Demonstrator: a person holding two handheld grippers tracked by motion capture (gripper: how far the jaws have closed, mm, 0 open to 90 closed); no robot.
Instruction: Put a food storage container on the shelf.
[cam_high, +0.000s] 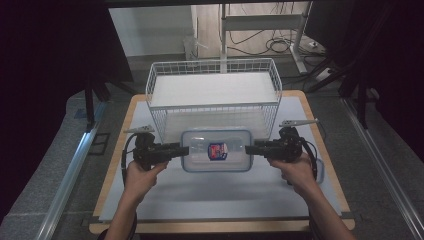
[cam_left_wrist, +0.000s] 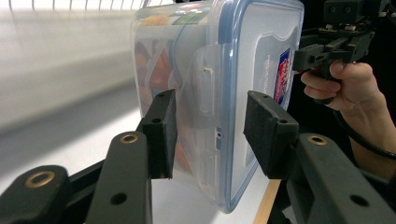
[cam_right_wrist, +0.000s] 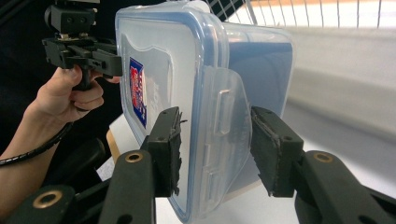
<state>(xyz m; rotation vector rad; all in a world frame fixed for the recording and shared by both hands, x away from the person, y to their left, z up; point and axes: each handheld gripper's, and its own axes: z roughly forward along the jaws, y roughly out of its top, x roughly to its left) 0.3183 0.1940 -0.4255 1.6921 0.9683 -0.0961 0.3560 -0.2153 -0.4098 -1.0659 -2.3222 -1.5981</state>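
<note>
With the white wire basket (cam_high: 214, 90) at twelve o'clock on the worktop (cam_high: 220, 200), the clear blue-rimmed plastic lidded box (cam_high: 216, 150) hangs mid-worktop, left tool (cam_high: 181, 150) and right tool (cam_high: 251, 148) part-closed on its end latches, so lift both evenly.

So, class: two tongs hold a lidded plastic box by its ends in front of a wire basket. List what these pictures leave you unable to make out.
- Box contents: in the left gripper view, orange shapes blur behind the cloudy wall.
- Lid sticker: too small to read in the high view, seen edge-on in both gripper views.
- Gap under the box: hidden by the box itself in the high view.
- Small thing by the right hand: mostly covered by that hand.
- Basket: top cut off in both gripper views.
</note>
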